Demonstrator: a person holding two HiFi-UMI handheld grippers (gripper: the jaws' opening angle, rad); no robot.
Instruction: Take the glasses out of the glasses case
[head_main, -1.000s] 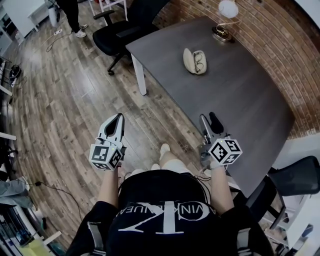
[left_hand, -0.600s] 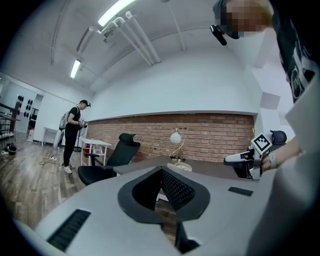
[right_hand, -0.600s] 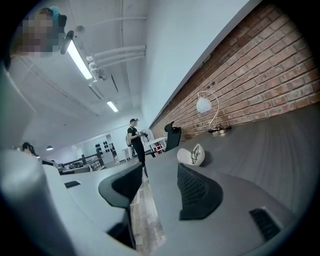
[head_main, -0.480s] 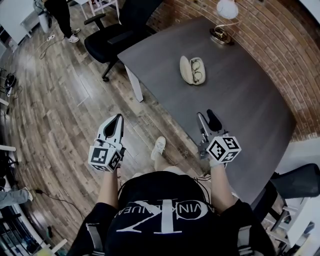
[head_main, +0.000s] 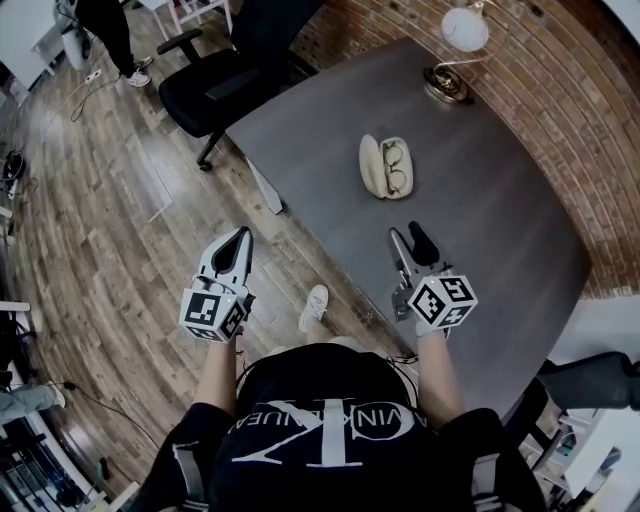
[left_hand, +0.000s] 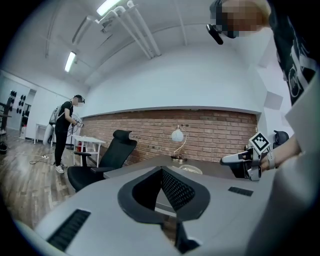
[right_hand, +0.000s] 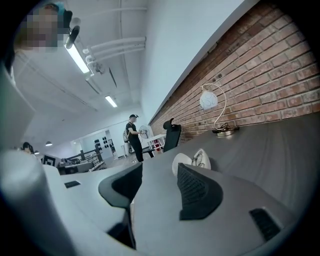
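A cream glasses case (head_main: 384, 166) lies open on the dark grey table (head_main: 480, 230), with dark-framed glasses (head_main: 397, 170) resting in its right half. My right gripper (head_main: 406, 234) hovers open over the table's near edge, short of the case, with nothing between its fingers. In the right gripper view, the case (right_hand: 192, 161) and glasses (right_hand: 203, 159) lie ahead, just beyond the open right gripper (right_hand: 160, 172). My left gripper (head_main: 243, 233) hangs over the wooden floor left of the table, shut and empty. Its tips meet in the left gripper view (left_hand: 161, 169).
A brass lamp with a white globe (head_main: 455, 50) stands at the table's far edge by the brick wall. A black office chair (head_main: 225, 70) sits at the table's far left corner. A person (head_main: 105, 30) stands on the floor beyond it.
The person holding the grippers has stepped toward the table; the case now lies nearer the right gripper, which has come over the table's edge. Both jaws keep their state.
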